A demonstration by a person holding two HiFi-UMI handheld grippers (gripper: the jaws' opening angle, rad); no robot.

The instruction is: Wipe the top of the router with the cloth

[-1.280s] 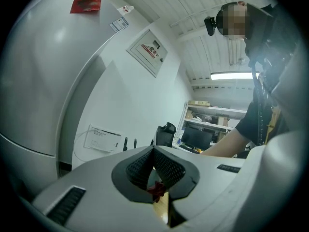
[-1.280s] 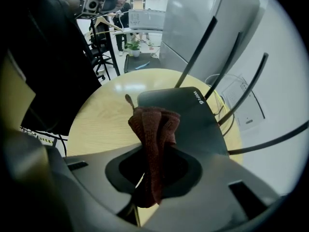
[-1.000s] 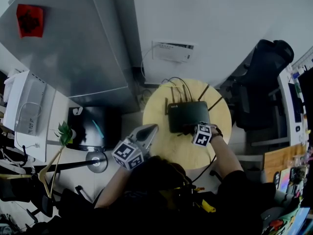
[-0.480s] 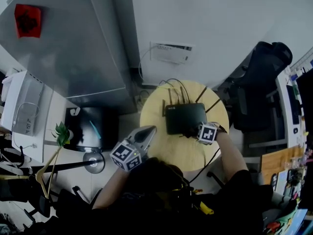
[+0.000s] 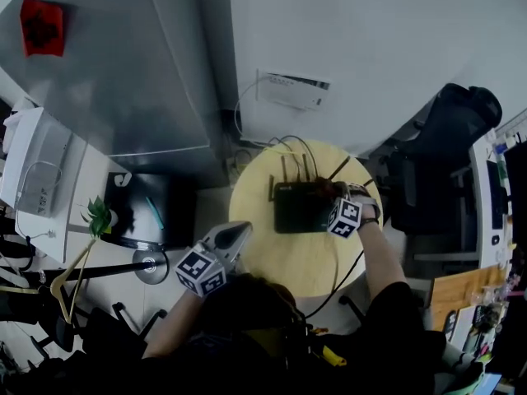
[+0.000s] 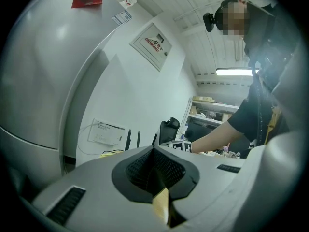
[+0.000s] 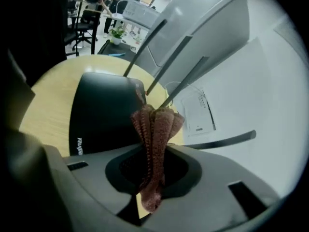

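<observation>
The black router (image 5: pixel 296 208) lies on a round yellow table (image 5: pixel 305 257), its antennas pointing toward the wall. My right gripper (image 5: pixel 328 196) rests over the router's right part, shut on a reddish-brown cloth (image 7: pixel 155 124). In the right gripper view the cloth bunches up between the jaws of the right gripper (image 7: pixel 152 153), above the router's top (image 7: pixel 104 110). My left gripper (image 5: pixel 235 235) hangs off the table's near left edge, away from the router. In the left gripper view the left gripper (image 6: pixel 154 151) has its jaws together with nothing between them.
A white wall box (image 5: pixel 292 90) with cables sits behind the table. A large grey cabinet (image 5: pixel 123 64) stands at the left, a black office chair (image 5: pixel 449 138) at the right. A dark box (image 5: pixel 160 212) and a small plant (image 5: pixel 97 216) are on the floor at the left.
My right gripper has moved with the cloth from the router's near right edge farther onto its right side. The left gripper has stayed low at the table's near left.
</observation>
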